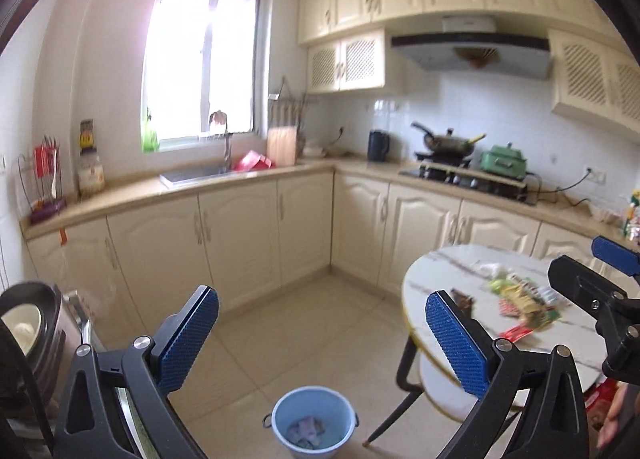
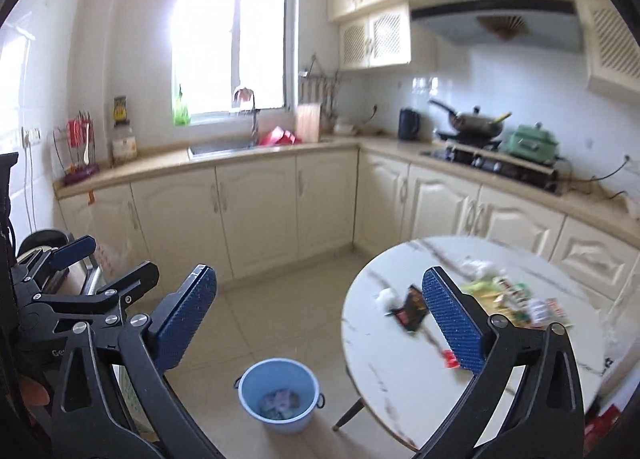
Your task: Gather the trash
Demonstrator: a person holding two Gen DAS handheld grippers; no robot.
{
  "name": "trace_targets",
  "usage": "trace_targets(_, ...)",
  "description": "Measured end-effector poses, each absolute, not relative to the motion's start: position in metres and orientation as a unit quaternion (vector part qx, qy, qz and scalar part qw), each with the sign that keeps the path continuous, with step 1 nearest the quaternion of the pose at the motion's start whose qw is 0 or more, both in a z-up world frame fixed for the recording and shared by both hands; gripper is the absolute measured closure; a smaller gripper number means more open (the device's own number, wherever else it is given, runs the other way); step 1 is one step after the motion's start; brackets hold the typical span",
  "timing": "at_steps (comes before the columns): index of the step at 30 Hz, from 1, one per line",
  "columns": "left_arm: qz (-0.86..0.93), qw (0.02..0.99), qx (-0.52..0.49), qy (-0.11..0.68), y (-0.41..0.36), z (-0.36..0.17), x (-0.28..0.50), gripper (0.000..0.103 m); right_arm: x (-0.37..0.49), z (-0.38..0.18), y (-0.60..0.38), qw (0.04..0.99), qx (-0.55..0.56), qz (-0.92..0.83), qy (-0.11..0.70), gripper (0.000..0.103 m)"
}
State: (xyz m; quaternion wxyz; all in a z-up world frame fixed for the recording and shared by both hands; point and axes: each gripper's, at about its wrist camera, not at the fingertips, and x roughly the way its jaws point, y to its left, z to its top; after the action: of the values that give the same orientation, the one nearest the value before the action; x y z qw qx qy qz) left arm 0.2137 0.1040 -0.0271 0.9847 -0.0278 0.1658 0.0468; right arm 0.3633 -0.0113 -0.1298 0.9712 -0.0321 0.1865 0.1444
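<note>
Kitchen floor and table, noted left to right. At far left a dark appliance (image 1: pixel 28 323) is seen against the cabinets. The left gripper (image 1: pixel 322 339) is held high with its jaws wide apart and nothing between the blue pads (image 1: pixel 188 339). Below and between the two grippers a blue bucket (image 2: pixel 280 393) stands on the tile floor, with a few scraps of trash already lying in its bottom. The right gripper (image 2: pixel 320 323) is likewise spread wide and empty — no wrapper is touched by either tool. To the right stands a round marble table (image 2: pixel 400 379), where the remaining trash is found: a white crumpled wad (image 2: pixel 386 295) near the table's left edge, a dark wrapper (image 2: pixel 412 309) just beside it, a small red scrap (image 2: pixel 450 358) nearer the front rim, and a loose heap of green and red packets (image 2: pixel 516 301) farther right, partly hidden behind the right pad. The task is judged part done. Risks from here: thin flat wrappers may be slid along the smooth top rather than pinched; a packet in the heap may be dragged with its neighbours and spilled over the rim; a light wrapper released from high up may drift past the bucket — the bucket stands close to a table leg, so it could also be knocked.
</note>
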Motion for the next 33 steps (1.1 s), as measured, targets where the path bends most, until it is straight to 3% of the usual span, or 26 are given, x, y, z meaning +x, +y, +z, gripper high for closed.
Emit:
trace_targets(7, 0.030, 0.994, -0.014, 0.102, 0.056, -0.040, 0.109, 0.001, 0.285, -0.074, -0.059, 0.988, -0.021, 0.097, 0.121, 0.000)
trace_targets(18, 0.003, 1.000, -0.004, 0.020, 0.027, -0.078, -0.013, 0.001, 0.208, -0.035, -0.114, 0.997, -0.009, 0.039, 0.065, 0.000)
trace_targets(25, -0.009, 1.000, 0.008, 0.025, 0.024, -0.104, -0.029, 0.001, 0.201, -0.031, -0.133, 0.998, 0.003, 0.021, 0.060, 0.000)
trace_targets(33, -0.011, 0.999, 0.009, 0.036, 0.027, -0.085, -0.006, 0.001, 0.208, -0.037, -0.144, 0.997, 0.009, 0.013, 0.072, 0.000)
